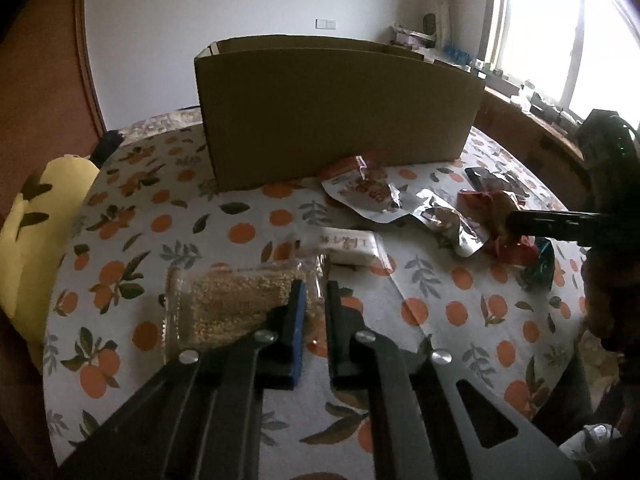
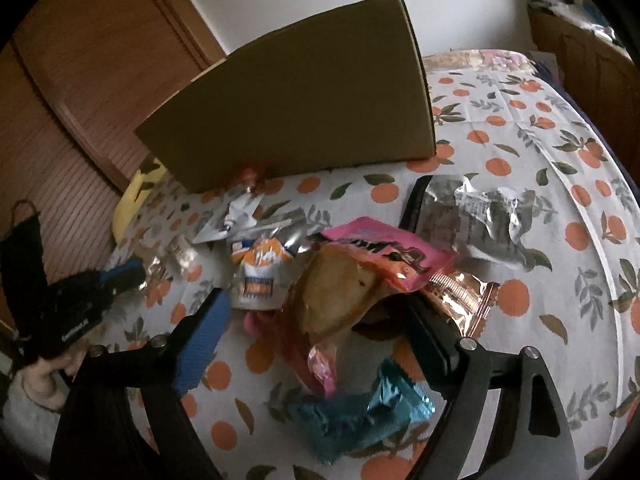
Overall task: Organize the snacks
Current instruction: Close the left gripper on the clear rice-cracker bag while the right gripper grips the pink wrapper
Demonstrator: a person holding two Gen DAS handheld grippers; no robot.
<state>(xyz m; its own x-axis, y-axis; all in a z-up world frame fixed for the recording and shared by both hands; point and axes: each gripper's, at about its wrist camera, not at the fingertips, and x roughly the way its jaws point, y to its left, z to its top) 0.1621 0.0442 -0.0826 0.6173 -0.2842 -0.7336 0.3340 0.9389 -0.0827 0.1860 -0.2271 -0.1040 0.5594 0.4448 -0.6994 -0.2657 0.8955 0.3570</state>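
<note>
My left gripper (image 1: 316,292) is shut on the right edge of a clear packet of brown grain snack (image 1: 236,300), which lies on the orange-patterned tablecloth (image 1: 192,216). Beyond it lies a small white packet (image 1: 348,246). A tall cardboard box (image 1: 336,116) stands at the back. In the right wrist view my right gripper (image 2: 316,336) stands open, its fingers on either side of a pink packet with a pastry (image 2: 360,276). The pads are not pressing on it. A teal packet (image 2: 360,412) lies just under the gripper. The left gripper (image 2: 132,274) shows at the far left.
More packets are scattered before the box (image 2: 304,108): an orange-and-white one (image 2: 260,272), a silver one (image 2: 472,220), a copper one (image 2: 460,296), a red-and-white one (image 1: 368,192). A yellow cushion (image 1: 36,240) sits off the table's left edge. Wooden doors stand behind.
</note>
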